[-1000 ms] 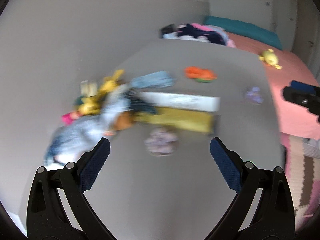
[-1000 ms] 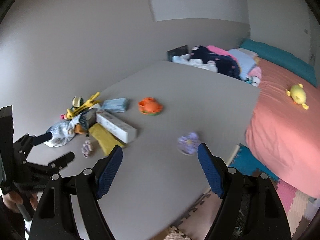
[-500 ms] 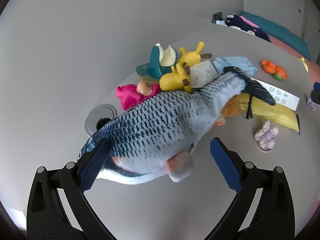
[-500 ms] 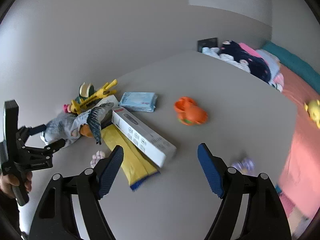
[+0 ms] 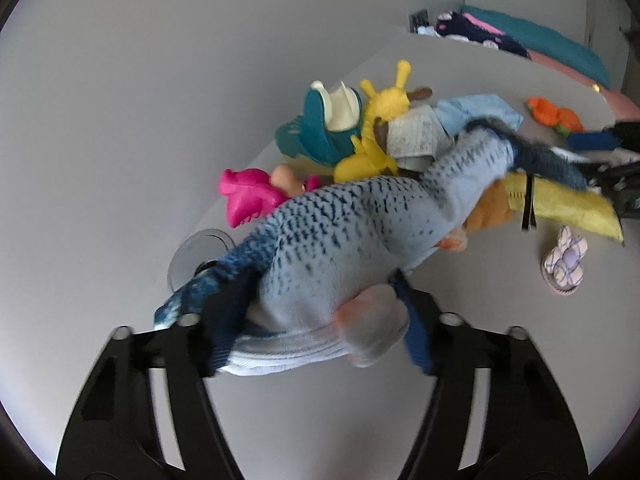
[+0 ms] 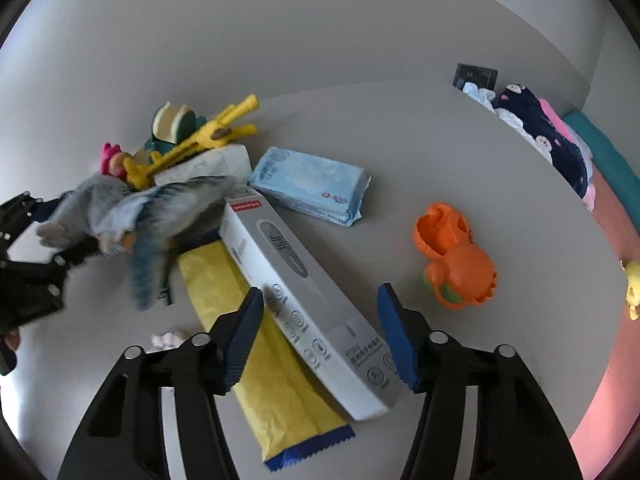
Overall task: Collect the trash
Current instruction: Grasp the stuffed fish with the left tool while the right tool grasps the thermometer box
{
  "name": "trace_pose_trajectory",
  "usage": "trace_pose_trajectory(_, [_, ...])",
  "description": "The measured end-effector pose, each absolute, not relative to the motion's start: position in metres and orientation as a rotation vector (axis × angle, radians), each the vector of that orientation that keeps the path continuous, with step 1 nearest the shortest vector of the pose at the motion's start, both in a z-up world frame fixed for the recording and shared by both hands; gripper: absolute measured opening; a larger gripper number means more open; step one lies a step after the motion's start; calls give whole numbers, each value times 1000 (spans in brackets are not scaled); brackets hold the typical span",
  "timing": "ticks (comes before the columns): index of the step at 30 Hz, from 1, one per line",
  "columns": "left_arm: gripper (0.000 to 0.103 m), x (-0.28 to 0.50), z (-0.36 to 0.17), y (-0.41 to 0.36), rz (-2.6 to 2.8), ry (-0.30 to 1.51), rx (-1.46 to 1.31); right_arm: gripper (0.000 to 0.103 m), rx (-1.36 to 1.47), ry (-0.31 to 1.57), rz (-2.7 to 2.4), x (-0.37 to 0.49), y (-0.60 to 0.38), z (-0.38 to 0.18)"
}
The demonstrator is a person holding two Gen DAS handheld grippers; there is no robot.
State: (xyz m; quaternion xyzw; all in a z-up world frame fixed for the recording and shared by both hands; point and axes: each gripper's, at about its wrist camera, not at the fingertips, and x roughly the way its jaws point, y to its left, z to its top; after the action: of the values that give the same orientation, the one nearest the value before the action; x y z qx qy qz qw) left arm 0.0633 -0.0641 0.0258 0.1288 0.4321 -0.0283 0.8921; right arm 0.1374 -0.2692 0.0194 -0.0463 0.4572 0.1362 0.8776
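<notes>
On the table (image 6: 400,152) the left tongs (image 5: 316,316) are clamped on the plush fish (image 5: 360,232), seemingly clearing it off the pile, while the right tongs (image 6: 320,332), wide open and empty, straddle the white box (image 6: 304,296), needing only to close; only the right view shows the wipes (image 6: 312,188).

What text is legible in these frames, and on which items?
Nothing can be quoted with certainty.
White box: large digits on a pictured display, icons and small print, a red tag; all blurred.
Blue wipes pack: small red logo, too small to read.
White packet: rows of fine print, unreadable.
Yellow wrapper: no visible text.
</notes>
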Motion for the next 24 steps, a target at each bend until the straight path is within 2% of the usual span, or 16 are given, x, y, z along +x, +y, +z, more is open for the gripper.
trace_pose_trajectory(2, [46,62,32,-56,-68,892,233,57,-97,949,289,137,-269,17])
trace_pose_trajectory(6, [33,60,36,-44,-73,888,192,41,-187,951,311,131,-257,17])
trace_pose_trajectory(10, [31,55,39,-43,-52,882,167,30,-138,965,319,123,-255,19])
trace_pose_trajectory(16, [31,46,58,-46,-66,847,108,29,55,913,372,107,-273,36])
trace_pose_trajectory(24, [31,15,103,-63,-100,768,103,29,161,782,408,72,-299,78])
